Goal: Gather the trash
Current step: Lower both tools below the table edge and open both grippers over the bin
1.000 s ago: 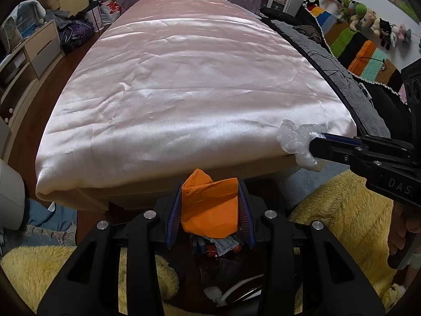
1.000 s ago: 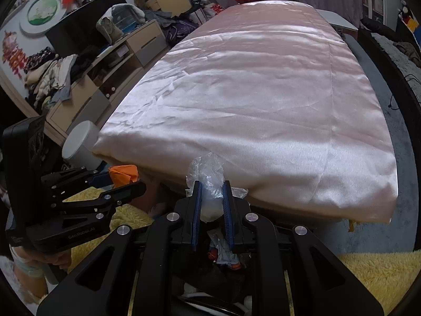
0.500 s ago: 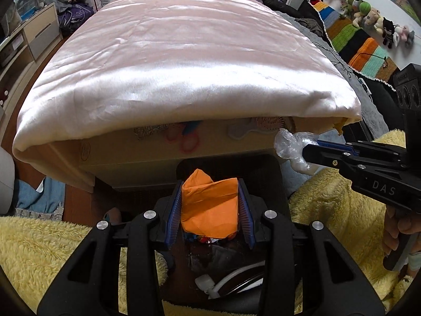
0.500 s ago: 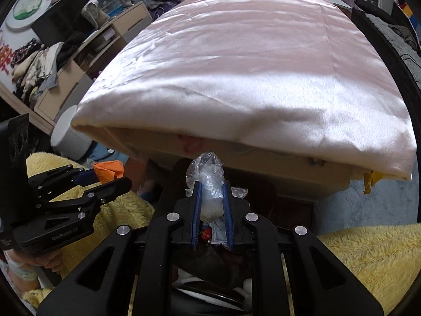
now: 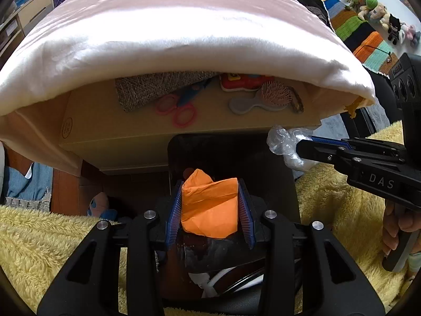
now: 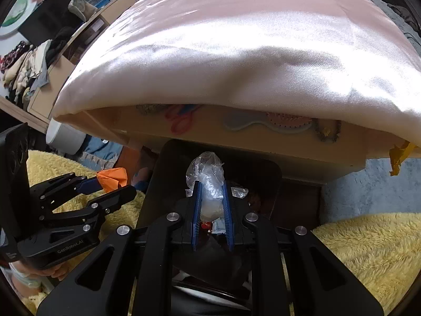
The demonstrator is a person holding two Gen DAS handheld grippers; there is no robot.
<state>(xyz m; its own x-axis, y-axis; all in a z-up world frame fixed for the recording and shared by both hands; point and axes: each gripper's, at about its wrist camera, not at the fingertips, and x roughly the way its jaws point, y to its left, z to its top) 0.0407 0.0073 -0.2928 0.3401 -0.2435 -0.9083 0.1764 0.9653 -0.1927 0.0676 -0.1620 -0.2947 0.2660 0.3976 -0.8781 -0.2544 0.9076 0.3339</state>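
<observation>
- Shiny pink satin bedspread (image 5: pixel 184 34) drapes over the bed's foot, fluffy yellow rug (image 5: pixel 39 239) underneath.
- Left gripper (image 5: pixel 210 210), partly open, pinches a creased orange paper wad (image 5: pixel 208 208) above a dark bin (image 5: pixel 231 152).
- Right gripper (image 6: pixel 212 208), nearly closed, squeezes a crinkly clear plastic bag (image 6: pixel 208 181) over the same bin.

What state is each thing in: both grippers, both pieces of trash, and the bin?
Left gripper: shut on crumpled orange paper.
Right gripper: shut on crumpled clear plastic wrap.
Black trash bin: open, trash inside, below both grippers.
</observation>
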